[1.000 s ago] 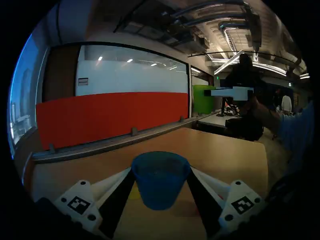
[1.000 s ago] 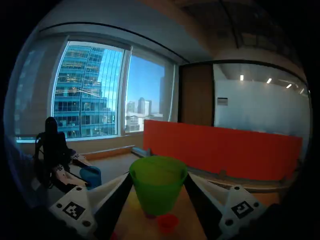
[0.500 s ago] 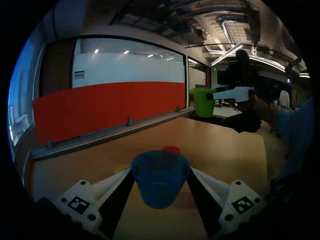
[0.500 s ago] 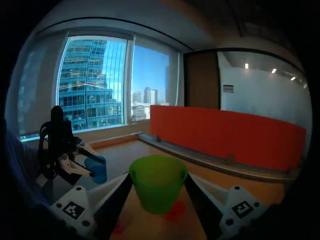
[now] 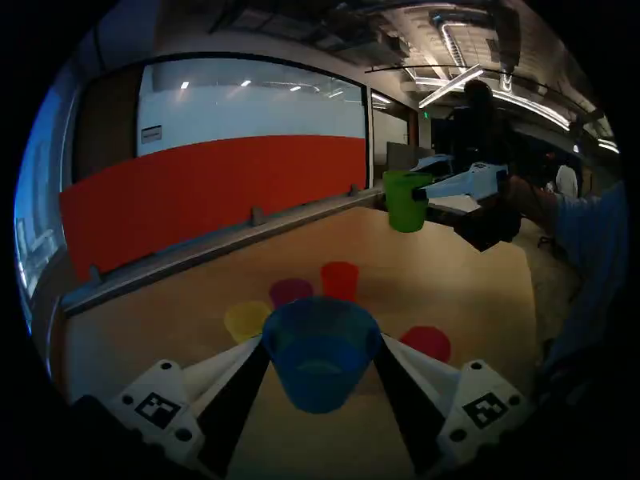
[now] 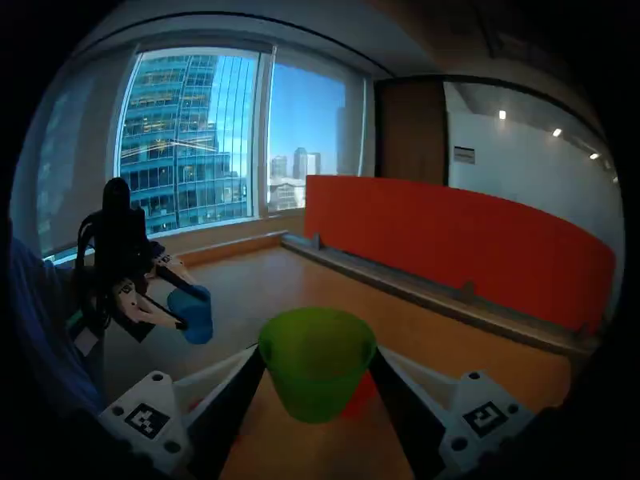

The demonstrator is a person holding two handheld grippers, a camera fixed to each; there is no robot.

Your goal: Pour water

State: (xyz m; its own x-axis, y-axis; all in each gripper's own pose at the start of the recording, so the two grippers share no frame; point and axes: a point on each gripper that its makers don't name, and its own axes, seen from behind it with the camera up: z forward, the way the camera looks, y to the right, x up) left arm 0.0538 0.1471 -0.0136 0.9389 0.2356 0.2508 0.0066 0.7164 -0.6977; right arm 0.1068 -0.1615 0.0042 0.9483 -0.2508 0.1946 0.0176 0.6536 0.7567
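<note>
Left gripper (image 5: pixel 320 346) squeezing blue cup (image 5: pixel 322 380) by sides, holding it up over table (image 5: pixel 460 276). Right gripper (image 6: pixel 317 352) squeezing green cup (image 6: pixel 317 388) same way. Cups looking like thin, light, bendy plastic, maybe slippery. Gripping mid-wall, gently, seeming safest.

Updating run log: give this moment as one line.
left gripper: shut on blue cup | right gripper: shut on green cup | cups apart
</note>
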